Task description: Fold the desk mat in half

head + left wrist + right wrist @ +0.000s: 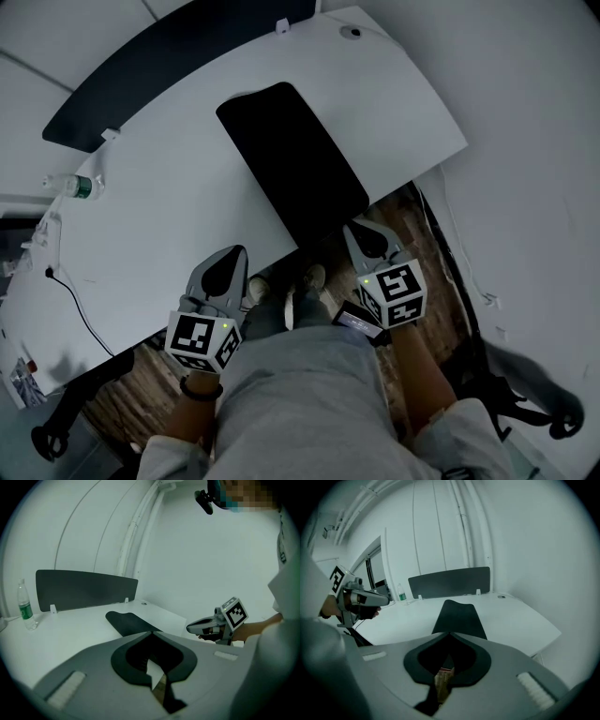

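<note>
While the big white bench (159, 216) fills most of what we see from above, a long dark screen (141, 80) stands along its far edge. Beside the bench on the right we see a brown wooden floor (427, 248).

Next in size is the black desk mat (291, 159). It is long and thin and lies flat on the bench. One end is at the near edge of the bench. The other end, with round corners, points to the far side.

Below the bench we see the person's legs in grey trousers (300, 403).

Then come the two claws, each with a cube of black and white squares on it. The left claw (238, 251) is by the near edge of the bench, well apart from the mat. In the left gripper view its two jaws meet at the tips and nothing is between them. The right claw (350, 225) is at the near end of the mat. From above, its tip is just beside that end, and we cannot tell if it touches. In the right gripper view its jaws are pressed together at the tips. We see nothing between them, and the mat runs away behind them on the bench.

Two shoes (309, 279) rest on the floor between the claws.

A clear water bottle (77, 186) with a green label stands on the left part of the bench, far from the mat. A thin black cable (80, 314) runs across the bench there too. A dark band (200, 389) goes around the left wrist.
</note>
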`<state>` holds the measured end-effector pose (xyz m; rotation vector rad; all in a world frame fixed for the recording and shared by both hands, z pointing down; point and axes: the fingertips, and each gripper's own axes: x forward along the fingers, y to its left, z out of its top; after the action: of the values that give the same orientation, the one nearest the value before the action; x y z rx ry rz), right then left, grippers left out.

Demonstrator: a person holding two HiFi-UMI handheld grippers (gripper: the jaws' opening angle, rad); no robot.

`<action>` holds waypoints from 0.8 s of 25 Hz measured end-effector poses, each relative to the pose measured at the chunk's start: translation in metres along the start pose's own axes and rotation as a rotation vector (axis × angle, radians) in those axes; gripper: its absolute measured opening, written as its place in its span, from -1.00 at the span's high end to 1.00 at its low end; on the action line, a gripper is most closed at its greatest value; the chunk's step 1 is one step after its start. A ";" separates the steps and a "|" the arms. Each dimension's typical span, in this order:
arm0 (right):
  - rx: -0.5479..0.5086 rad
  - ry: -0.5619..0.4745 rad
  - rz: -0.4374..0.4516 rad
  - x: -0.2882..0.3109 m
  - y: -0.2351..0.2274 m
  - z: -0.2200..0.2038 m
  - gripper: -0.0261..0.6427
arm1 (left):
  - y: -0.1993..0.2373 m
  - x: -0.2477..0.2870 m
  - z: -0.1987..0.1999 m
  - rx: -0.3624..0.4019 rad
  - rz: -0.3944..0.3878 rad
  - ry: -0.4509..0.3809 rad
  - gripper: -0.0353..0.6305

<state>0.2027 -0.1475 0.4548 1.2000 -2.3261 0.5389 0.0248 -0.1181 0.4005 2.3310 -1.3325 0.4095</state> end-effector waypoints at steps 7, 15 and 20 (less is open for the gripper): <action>-0.039 -0.056 0.081 -0.015 0.070 0.041 0.90 | 0.017 -0.032 0.005 -0.002 0.000 -0.020 0.84; -0.060 -0.109 0.163 -0.025 0.126 0.085 0.91 | 0.028 -0.065 0.012 -0.004 0.001 -0.049 0.84; -0.070 -0.125 0.202 -0.025 0.148 0.094 0.91 | 0.032 -0.078 0.017 0.017 0.005 -0.059 0.84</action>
<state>0.0715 -0.1013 0.3454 0.9986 -2.5677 0.4579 -0.0405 -0.0828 0.3572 2.3718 -1.3673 0.3575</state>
